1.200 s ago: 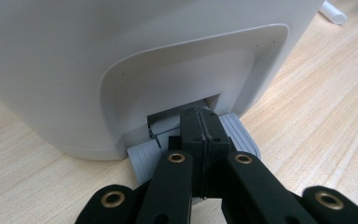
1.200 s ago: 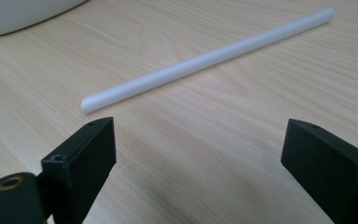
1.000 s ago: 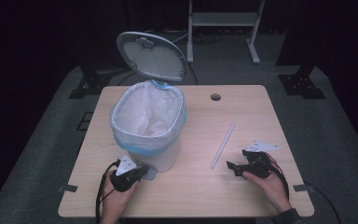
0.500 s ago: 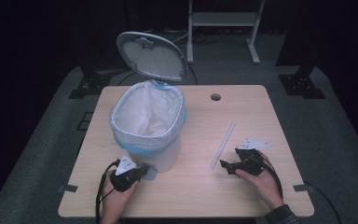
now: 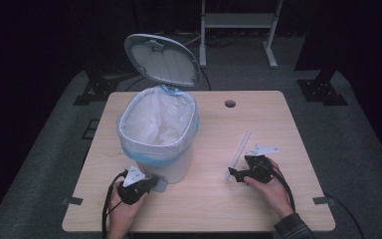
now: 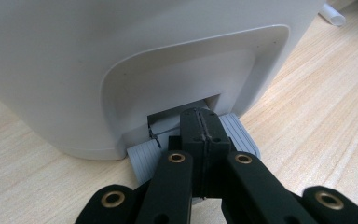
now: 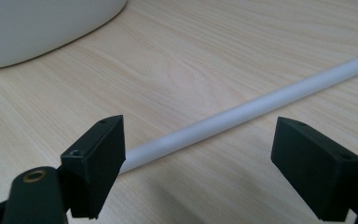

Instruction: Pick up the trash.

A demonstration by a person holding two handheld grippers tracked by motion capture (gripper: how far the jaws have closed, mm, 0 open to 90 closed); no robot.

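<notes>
A white pedal bin lined with a white bag stands on the left half of the table, its lid tipped up and back. My left gripper is shut, and its closed tips rest on the grey pedal at the bin's foot. A thin white tube lies flat on the right half of the table. My right gripper is open, with the tube's near end lying between its jaws, and the pads do not touch the tube.
The wooden table has a round cable hole near its far edge. The bin's side stands close to the left of my right gripper. A metal stand is on the floor behind the table.
My right gripper has slid left across the table to the tube's near end. The left gripper and the raised lid have stayed as they were.
</notes>
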